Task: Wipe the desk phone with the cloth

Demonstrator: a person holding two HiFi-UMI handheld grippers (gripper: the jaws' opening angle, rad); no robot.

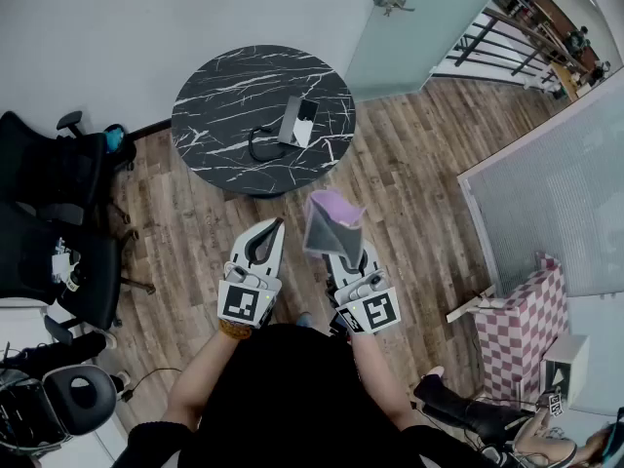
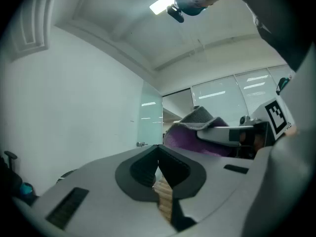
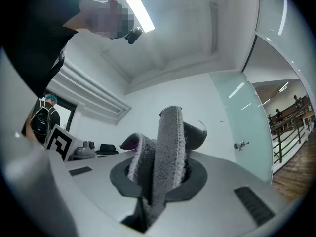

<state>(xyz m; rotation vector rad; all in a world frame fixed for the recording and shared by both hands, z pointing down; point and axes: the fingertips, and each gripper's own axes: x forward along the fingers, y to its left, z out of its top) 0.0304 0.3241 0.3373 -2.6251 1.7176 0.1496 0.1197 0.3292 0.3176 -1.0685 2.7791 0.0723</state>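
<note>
Wood-plank floor surrounds a round black marble-patterned tabletop [image 1: 219, 96] that stands by a pale wall. On the tabletop lies the grey slab-shaped desk phone [image 1: 297, 122], with its looped black cord [image 1: 256, 144] just to its left. The phone's long axis runs roughly away from the person, tilted a little to the right. Both claws hang over the floor, short of the tabletop's near edge and well apart from the phone. The left claw [image 1: 268, 230] has its jaws together with nothing between them. The right claw [image 1: 336, 252] is clamped on a bunched purple-and-grey terry cloth [image 1: 331, 224], which stands up out of it. The phone lies straight ahead, between the two claws' lines, so the cloth-carrying right claw likely needs only a forward reach, sweeping along the phone's length
</note>
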